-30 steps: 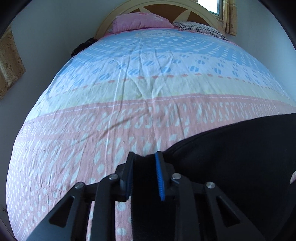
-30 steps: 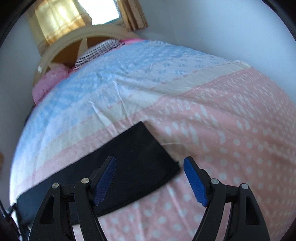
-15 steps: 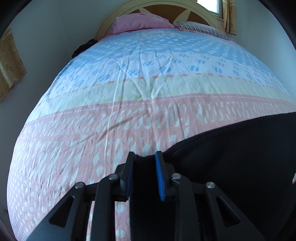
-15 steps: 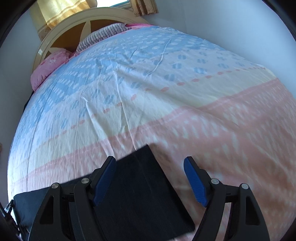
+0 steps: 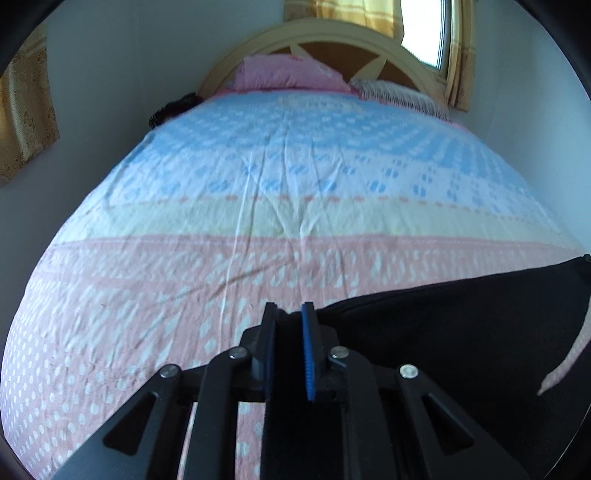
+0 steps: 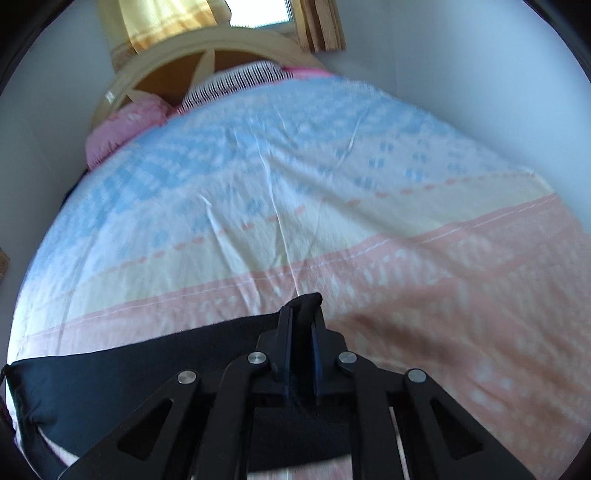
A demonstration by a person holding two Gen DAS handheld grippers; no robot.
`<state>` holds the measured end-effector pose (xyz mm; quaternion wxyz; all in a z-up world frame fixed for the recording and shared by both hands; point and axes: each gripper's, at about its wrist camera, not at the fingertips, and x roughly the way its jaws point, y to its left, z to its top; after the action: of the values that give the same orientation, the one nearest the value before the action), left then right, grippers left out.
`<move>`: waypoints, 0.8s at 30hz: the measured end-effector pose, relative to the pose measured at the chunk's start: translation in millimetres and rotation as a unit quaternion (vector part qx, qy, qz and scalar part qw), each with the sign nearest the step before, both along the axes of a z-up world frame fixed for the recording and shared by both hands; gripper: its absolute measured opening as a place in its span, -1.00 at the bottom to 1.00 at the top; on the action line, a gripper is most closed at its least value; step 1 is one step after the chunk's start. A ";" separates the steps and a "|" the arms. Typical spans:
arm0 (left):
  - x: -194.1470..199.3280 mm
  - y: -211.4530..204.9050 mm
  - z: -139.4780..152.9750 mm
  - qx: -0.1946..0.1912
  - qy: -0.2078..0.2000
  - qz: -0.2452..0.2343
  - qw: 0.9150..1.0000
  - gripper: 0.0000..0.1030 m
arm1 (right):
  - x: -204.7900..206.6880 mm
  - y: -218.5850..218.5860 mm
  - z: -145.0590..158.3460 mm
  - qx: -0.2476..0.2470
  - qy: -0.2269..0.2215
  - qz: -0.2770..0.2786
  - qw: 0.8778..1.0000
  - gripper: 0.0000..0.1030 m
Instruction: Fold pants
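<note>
Formerly spread, right gripper now pinches black pants like left gripper, over patterned bedspread.

The pants are matt black cloth, the bedspread is thin wrinkled printed cloth, and the headboard in the upper frame looks like painted wood with a smooth finish
</note>
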<state>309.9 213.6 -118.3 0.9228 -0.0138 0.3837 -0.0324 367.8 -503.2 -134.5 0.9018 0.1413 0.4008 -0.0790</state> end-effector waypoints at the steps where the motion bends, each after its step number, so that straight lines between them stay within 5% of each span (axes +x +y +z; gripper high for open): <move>1: -6.1 2.2 6.0 -0.006 -0.009 -0.001 1.000 -0.74 | -5.9 1.7 6.3 -0.001 -0.008 0.001 1.000 -0.84; 11: -68.6 13.8 37.7 -0.056 -0.064 -0.032 0.996 -0.74 | -107.4 4.2 45.2 0.002 -0.067 0.005 0.998 -0.90; 24: -161.6 16.2 11.0 -0.054 -0.083 -0.062 0.993 -0.74 | -213.2 -5.1 5.2 0.015 -0.038 -0.014 0.999 -0.90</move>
<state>148.3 229.9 -107.3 0.9454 -0.0375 0.3040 -0.1114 154.6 -508.3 -129.3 0.9131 0.1630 0.3650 -0.0799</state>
